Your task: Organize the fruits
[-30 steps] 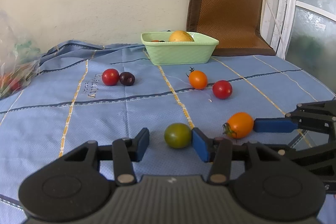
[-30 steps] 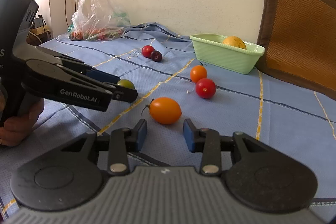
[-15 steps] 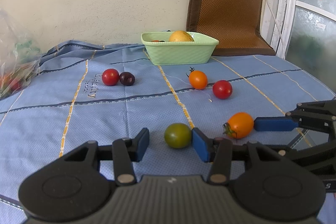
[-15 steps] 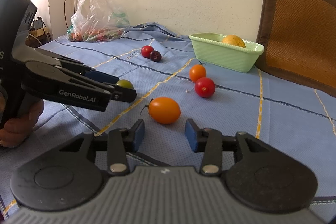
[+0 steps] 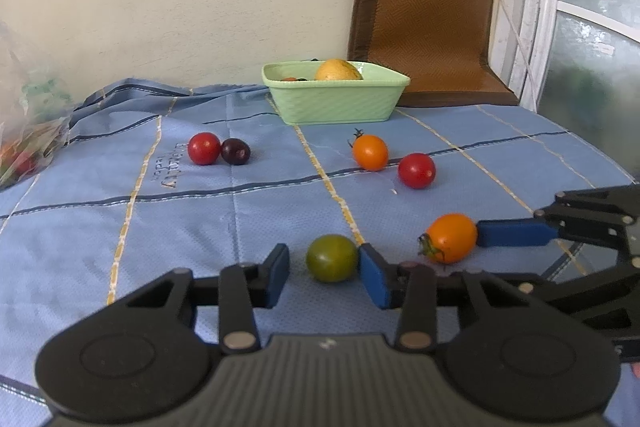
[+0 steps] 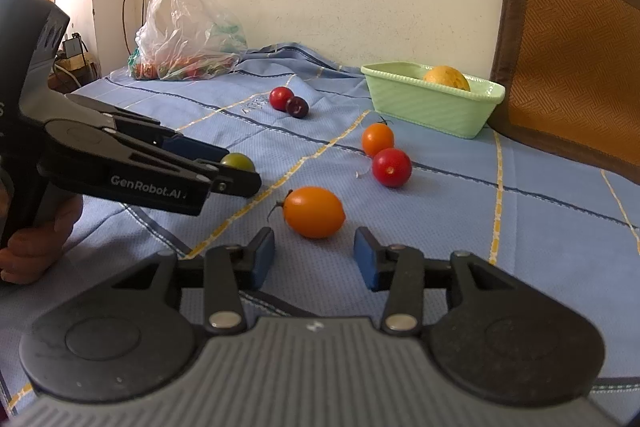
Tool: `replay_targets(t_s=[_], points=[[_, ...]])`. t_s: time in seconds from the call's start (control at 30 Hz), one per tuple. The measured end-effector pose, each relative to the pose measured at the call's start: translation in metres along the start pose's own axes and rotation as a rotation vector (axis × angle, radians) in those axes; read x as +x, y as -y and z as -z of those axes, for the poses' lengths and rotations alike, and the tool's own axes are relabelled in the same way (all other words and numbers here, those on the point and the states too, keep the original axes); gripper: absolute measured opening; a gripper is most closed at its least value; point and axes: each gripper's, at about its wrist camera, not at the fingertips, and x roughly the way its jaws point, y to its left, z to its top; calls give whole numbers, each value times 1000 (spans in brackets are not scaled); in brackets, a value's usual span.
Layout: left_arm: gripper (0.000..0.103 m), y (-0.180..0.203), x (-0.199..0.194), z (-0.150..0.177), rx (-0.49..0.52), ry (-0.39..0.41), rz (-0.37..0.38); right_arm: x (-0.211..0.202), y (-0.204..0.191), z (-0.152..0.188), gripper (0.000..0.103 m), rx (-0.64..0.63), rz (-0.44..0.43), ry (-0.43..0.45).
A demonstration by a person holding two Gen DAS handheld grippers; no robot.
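My left gripper [image 5: 325, 274] is open low over the blue cloth, with a green tomato [image 5: 331, 257] between its fingertips, touching the right pad. My right gripper [image 6: 314, 259] is open just short of an oval orange tomato [image 6: 315, 211], which also shows in the left wrist view [image 5: 451, 237]. Farther back lie a round orange tomato [image 5: 370, 152], a red tomato [image 5: 416, 170], another red tomato [image 5: 204, 148] and a dark plum [image 5: 236, 151]. A light green basket [image 5: 336, 99] by the wall holds a yellow fruit [image 5: 338, 71].
A clear plastic bag of produce [image 6: 188, 35] sits at the far left on the cloth. A brown woven cushion [image 5: 424, 23] leans on the wall behind the basket. A window frame [image 5: 544, 7] stands at the right.
Both grippers have held nearly still. The right gripper's jaws have opened slightly wider around the oval orange tomato.
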Motion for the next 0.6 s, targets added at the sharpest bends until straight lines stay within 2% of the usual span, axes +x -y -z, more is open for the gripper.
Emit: replay_targets(t_s=[0.1, 0.37, 0.4, 0.43, 0.47, 0.6], points=[[28, 1, 0, 1, 5, 3, 13, 2, -2, -2, 47, -10, 1, 1], [28, -1, -1, 1, -1, 5, 34, 12, -7, -11, 49, -49, 2, 4], [28, -2, -1, 0, -5, 4, 37, 14, -6, -12, 48, -52, -3, 2], [28, -3, -1, 0, -11, 4, 42, 16, -7, -13, 39, -53, -12, -2], [28, -5, -1, -1, -21, 4, 48, 16, -7, -13, 37, -54, -10, 2], [28, -13, 2, -12, -76, 3, 93, 14, -3, -15, 37, -42, -37, 19]])
